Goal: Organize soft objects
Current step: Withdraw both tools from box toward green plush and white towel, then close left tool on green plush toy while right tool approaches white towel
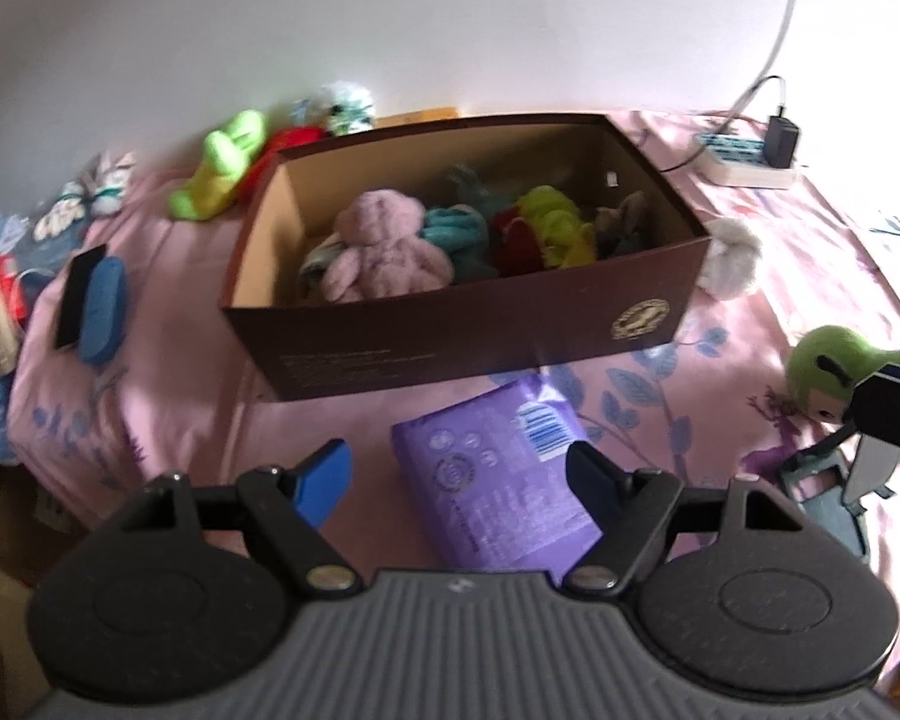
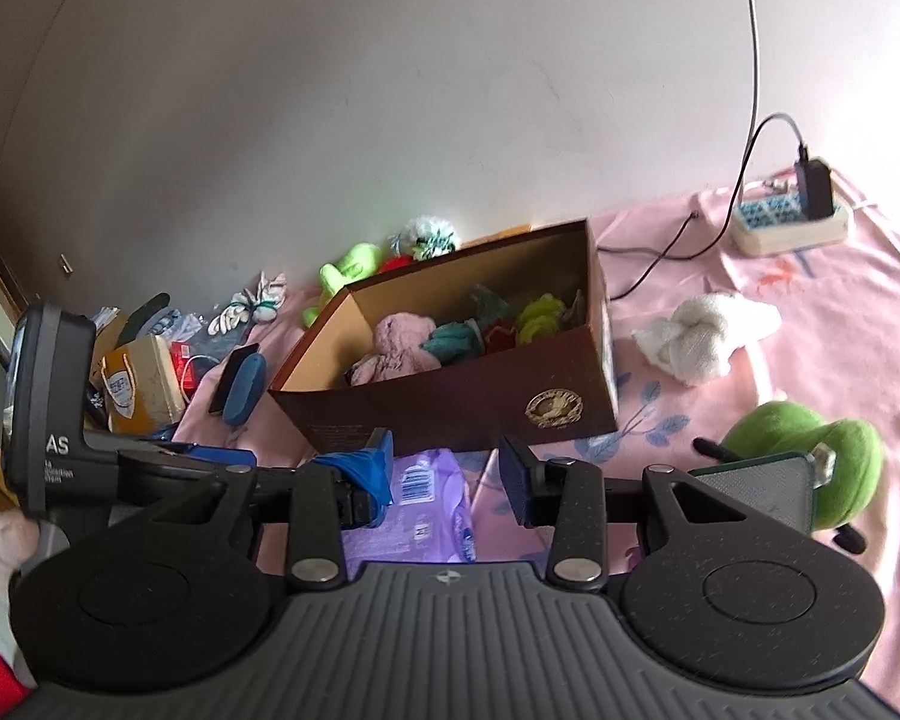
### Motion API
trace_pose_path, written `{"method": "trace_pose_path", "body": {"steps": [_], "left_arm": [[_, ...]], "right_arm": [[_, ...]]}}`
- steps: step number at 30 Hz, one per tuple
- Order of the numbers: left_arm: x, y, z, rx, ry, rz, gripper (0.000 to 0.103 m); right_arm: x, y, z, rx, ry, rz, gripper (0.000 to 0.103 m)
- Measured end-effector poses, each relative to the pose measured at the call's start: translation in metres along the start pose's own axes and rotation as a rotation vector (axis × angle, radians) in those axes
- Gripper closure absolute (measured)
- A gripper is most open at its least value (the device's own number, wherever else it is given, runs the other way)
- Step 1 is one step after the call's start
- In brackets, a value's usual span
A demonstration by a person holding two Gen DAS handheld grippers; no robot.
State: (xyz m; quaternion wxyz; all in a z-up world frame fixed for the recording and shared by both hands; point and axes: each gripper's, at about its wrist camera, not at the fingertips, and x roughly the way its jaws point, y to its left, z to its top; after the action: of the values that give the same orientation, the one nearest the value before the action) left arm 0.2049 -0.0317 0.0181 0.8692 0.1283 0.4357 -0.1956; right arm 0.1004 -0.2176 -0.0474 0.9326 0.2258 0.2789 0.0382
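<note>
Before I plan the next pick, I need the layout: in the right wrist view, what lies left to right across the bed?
Blue case → brown box → white knotted towel → green plush toy. The power strip sits farther back, above the towel.

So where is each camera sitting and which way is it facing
Left wrist: on the left gripper, angled down over the purple packet toward the brown box; own open fingers show, nothing between them.
Right wrist: on the right gripper, looking shallower across the pink bedsheet at the box; own fingers, the left gripper's body and a hand show.
Shared: box, packet, green plush, white plush, power strip.
</note>
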Motion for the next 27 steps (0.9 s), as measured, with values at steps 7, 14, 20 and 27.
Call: {"method": "trace_pose_path", "body": {"steps": [7,14,20,27], "left_arm": [[0.005,-0.009,0.010,0.077,-0.032,-0.139,0.023],[0.021,-0.024,0.021,0.094,-0.015,-0.350,0.023],[0.038,-0.044,0.028,0.106,0.022,-0.443,0.023],[0.053,-0.067,0.040,0.125,0.032,-0.418,0.024]], "right_arm": [[-0.022,-0.022,0.000,0.062,-0.054,-0.121,0.081],[-0.050,-0.058,-0.005,0.235,-0.117,-0.275,0.081],[-0.070,-0.090,-0.019,0.380,-0.138,-0.350,0.080],[-0.059,-0.135,-0.010,0.501,-0.087,-0.278,0.080]]}}
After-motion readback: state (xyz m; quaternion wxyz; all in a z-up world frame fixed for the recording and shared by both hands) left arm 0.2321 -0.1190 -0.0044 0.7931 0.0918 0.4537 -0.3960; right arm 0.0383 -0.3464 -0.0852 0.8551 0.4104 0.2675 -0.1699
